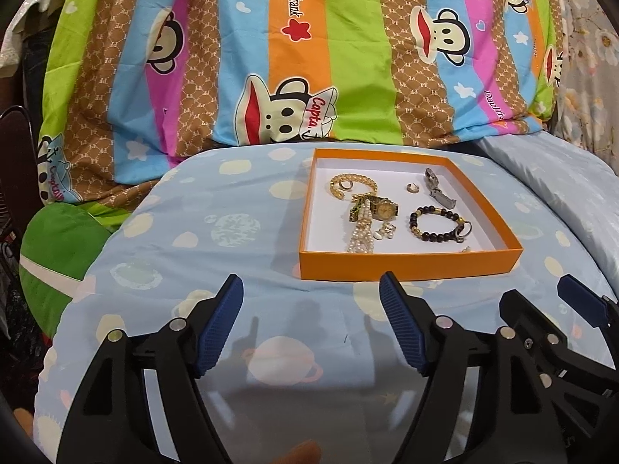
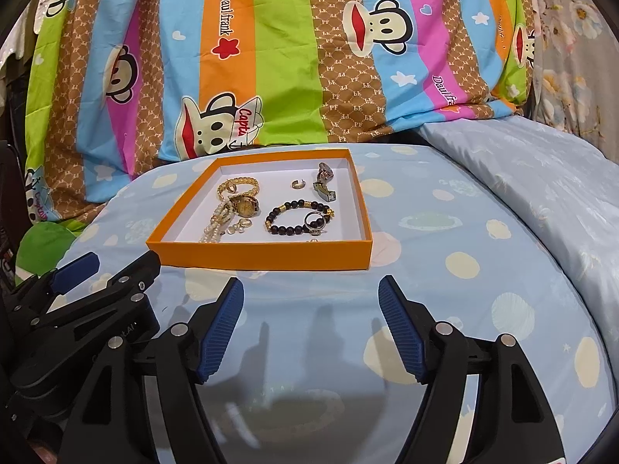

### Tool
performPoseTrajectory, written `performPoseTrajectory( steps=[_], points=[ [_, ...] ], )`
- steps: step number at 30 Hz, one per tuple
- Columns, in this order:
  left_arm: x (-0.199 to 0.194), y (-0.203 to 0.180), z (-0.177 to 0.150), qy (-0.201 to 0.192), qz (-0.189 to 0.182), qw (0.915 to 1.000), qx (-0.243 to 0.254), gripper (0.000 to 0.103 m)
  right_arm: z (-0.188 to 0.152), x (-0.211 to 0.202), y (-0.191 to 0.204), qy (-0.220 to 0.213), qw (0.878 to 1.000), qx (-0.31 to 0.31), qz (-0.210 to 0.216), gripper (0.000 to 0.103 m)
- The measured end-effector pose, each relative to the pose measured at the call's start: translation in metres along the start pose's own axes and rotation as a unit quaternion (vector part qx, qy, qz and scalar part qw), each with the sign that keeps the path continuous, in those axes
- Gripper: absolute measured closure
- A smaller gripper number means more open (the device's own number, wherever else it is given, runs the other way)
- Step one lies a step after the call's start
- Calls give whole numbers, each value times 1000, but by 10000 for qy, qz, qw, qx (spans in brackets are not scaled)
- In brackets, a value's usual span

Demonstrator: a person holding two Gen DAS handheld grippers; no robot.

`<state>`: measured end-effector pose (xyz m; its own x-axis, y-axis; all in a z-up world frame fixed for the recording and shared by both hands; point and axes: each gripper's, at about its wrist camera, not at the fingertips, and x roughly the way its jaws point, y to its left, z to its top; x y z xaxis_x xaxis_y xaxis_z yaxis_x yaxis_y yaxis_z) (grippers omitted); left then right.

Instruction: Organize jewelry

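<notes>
both claws sit nearest the lens, side by side and low over the blue spotted sheet. left claw is released, its blue ribbed pads spread wide with only sheet between them. right claw is released too, pads apart and nothing between them; in the left wrist view it shows at the right edge, and in the right wrist view the left one shows at the left edge.

behind everything hangs a big striped cartoon blanket with monkey faces, stars and lettering, and to the right lies a pale blue quilt.

on the sheet, just beyond the claw tips, rests a shallow orange tray with a white floor, and all the jewelry lies inside it. a dark beaded bracelet lies in the near right part, with a ring touching its right side. a gold chain bracelet lies at the far left, and just nearer than it a gold watch. a pearl strand trails from the watch toward the near wall. a silvery metal clasp piece lies at the far right, with a small ring just left of it. small pearl earrings lie beside the pearl strand, near the middle.
</notes>
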<state>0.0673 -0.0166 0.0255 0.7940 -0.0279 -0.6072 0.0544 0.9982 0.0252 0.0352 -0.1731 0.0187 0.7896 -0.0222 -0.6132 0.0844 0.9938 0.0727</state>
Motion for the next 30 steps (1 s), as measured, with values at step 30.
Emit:
performPoseTrajectory(
  steps=[30],
  points=[
    [1,-2,0,66,306,9995,70,30,-1,-1,3,-13,9997,-86,-207,29]
  ],
)
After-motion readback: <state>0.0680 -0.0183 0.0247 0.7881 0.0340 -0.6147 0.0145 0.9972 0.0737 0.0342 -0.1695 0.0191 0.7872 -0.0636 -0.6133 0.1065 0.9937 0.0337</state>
